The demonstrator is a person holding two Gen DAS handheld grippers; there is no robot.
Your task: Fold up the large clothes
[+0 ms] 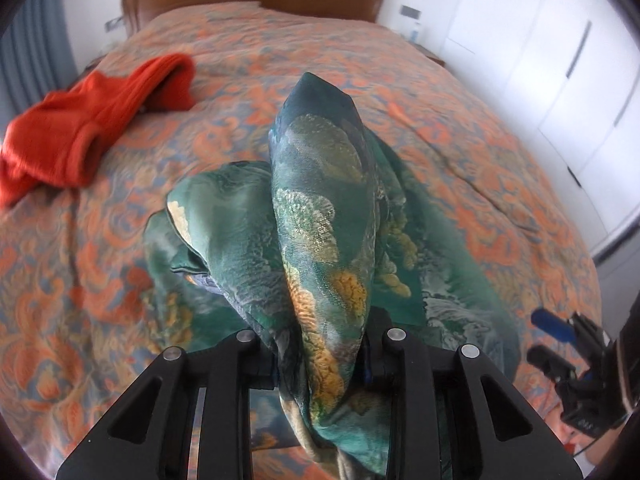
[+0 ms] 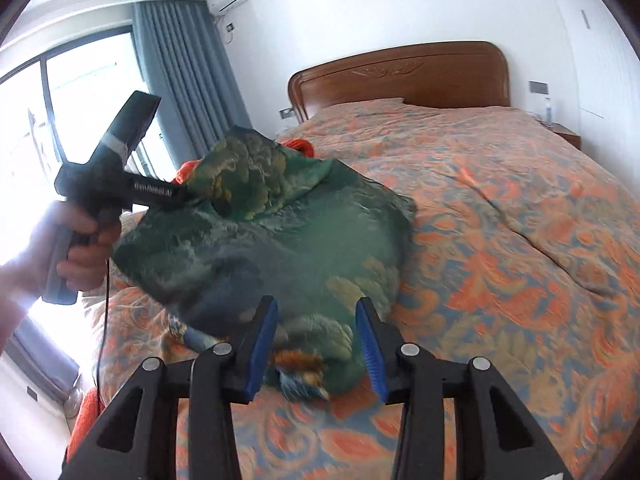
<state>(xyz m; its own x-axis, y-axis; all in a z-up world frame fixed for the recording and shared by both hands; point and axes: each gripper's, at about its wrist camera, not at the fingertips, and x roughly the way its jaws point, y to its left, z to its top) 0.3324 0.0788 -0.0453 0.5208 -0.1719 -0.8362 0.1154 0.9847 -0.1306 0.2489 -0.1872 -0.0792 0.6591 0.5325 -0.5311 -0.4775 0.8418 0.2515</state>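
While bunched in the left claw (image 1: pixel 320 364), green patterned garment (image 1: pixel 324 208); right claw (image 2: pixel 316 344) parted, empty

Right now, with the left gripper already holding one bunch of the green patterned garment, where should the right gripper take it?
Probably the near hem of the green patterned garment, lying flat on the bedspread. It sits between the right gripper fingers, jaws apart, untouched. Come in low from the bed's foot; the left gripper lifts the far bunch.

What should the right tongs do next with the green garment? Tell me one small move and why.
Probably ease forward and close on the green garment's near edge: the right tongs stand open with cloth just beyond the pads, while the left tongs already pinch a raised fold.
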